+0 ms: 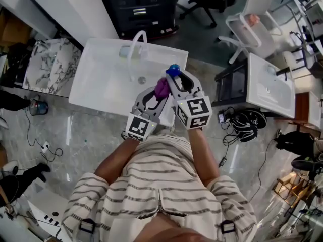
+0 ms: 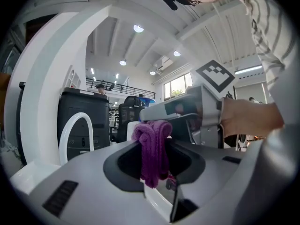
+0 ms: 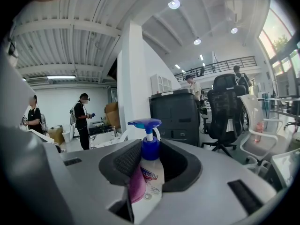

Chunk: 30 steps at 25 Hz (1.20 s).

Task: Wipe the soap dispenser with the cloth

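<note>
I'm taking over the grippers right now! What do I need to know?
Left gripper: jaws shut on the purple cloth.
Right gripper: jaws shut on the soap dispenser, held over the white sink.
Done: both things are picked up, and the cloth is close beside the dispenser.
Left: rub the cloth over the bottle. How much is already wiped does not show.

Mostly hidden at the centre of the head view behind the right gripper (image 1: 179,80): the soap dispenser (image 1: 173,70), just its blue pump showing. Base cut off at the lower middle of the right gripper view; label print too small to read. Purple patch at its lower left, perhaps the cloth (image 1: 161,88), half hidden.
</note>
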{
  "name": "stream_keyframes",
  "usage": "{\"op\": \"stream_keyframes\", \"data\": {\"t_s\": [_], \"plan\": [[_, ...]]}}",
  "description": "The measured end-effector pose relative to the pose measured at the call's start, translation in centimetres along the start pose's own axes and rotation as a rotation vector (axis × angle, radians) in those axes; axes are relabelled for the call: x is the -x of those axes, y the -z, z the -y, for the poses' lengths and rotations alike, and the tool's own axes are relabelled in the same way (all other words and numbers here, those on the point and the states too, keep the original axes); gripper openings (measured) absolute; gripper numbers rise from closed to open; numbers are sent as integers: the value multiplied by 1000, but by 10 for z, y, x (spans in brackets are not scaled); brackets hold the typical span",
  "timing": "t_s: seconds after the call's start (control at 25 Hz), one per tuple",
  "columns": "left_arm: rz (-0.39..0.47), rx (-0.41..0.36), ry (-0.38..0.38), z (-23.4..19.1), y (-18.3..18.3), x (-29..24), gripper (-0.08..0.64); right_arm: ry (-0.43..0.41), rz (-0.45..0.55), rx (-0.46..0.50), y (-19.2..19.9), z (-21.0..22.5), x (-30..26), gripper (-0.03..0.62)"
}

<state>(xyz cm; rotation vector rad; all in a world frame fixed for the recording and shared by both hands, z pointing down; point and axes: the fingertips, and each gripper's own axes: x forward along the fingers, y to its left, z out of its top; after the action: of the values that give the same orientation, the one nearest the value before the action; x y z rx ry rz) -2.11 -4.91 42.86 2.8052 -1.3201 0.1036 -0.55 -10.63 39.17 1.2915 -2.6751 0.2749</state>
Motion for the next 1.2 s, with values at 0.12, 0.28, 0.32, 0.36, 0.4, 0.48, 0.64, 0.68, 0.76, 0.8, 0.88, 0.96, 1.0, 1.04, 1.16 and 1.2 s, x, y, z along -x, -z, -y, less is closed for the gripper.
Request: {"op": "stream_keyframes", "data": {"t_s": [0.12, 0.28, 0.32, 0.36, 0.4, 0.48, 0.64, 0.68, 0.76, 0.8, 0.88, 0.96, 1.0, 1.04, 1.16, 1.2], "plan": [[-4, -12, 17, 8, 2, -3, 115, 0, -3, 2, 2, 0, 3, 133], [-6, -38, 49, 19, 3, -11, 117, 5, -3, 15, 2, 1, 7, 133], [-6, -44, 58, 21, 3, -13, 117, 8, -2, 19, 1, 2, 8, 133], [-7, -48, 67, 23, 3, -15, 117, 11, -2, 23, 1, 3, 9, 133], [-7, -52, 76, 25, 3, -17, 117, 12, -3, 27, 0, 3, 10, 133], [-10, -58, 91, 29, 3, -21, 117, 12, -2, 33, 0, 4, 11, 133], [-17, -67, 115, 40, 7, -30, 117, 8, -3, 37, 1, 6, 16, 133], [-17, -70, 120, 42, 7, -32, 117, 10, -3, 39, 1, 6, 17, 133], [-17, -76, 129, 43, 7, -34, 117, 20, -1, 40, -1, 8, 19, 133], [-19, -79, 133, 43, 7, -35, 117, 26, 1, 39, -1, 9, 19, 133], [-26, -82, 138, 45, 9, -36, 117, 34, 3, 35, -1, 12, 22, 133], [-33, -84, 143, 49, 11, -37, 117, 38, 4, 31, 0, 14, 27, 133], [-36, -86, 146, 51, 12, -38, 117, 40, 6, 28, -1, 15, 29, 133], [-40, -88, 149, 52, 13, -39, 117, 41, 8, 24, -1, 16, 30, 133], [-51, -91, 154, 54, 16, -41, 118, 45, 16, 10, -3, 19, 33, 133], [-55, -92, 155, 54, 17, -42, 118, 46, 19, 5, -4, 20, 34, 133]]}}
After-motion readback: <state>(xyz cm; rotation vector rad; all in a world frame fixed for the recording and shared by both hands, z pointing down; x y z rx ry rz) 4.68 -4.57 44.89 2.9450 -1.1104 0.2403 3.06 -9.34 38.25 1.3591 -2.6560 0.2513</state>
